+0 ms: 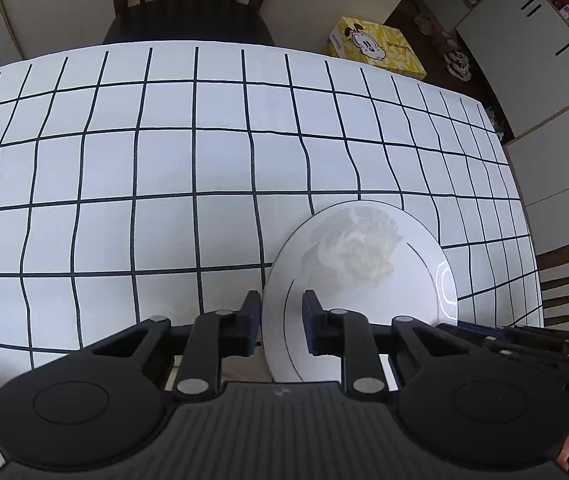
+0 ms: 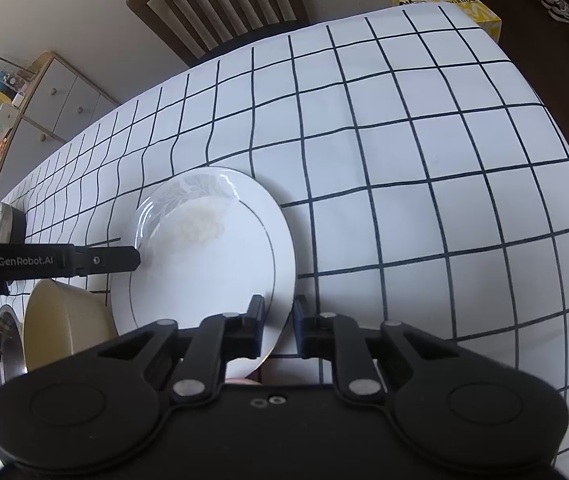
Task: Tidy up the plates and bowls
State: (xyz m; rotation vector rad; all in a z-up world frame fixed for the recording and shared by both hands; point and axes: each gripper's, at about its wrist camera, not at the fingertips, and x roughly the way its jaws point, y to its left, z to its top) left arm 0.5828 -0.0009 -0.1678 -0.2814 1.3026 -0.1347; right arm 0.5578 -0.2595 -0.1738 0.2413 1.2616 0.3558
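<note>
Both grippers, left (image 1: 282, 312) and right (image 2: 278, 316), clamp opposite rims of plate (image 2: 204, 256); glazed, slippery, brittle: keep level.

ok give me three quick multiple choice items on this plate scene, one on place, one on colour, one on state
1. Where is the cream bowl relative to the white plate in the right wrist view?
A. left of it
B. on top of it
C. far right of it

2. What colour are the grid lines on the tablecloth?
A. red
B. dark
C. yellow

3. How does the right gripper stand?
A. open, clear of everything
B. jaws closed on the plate's rim
C. closed on the bowl

Answers: 1 A, the bowl sits at the plate's left edge; 2 B, dark lines on white; 3 B, the rim sits between its jaws.
</note>
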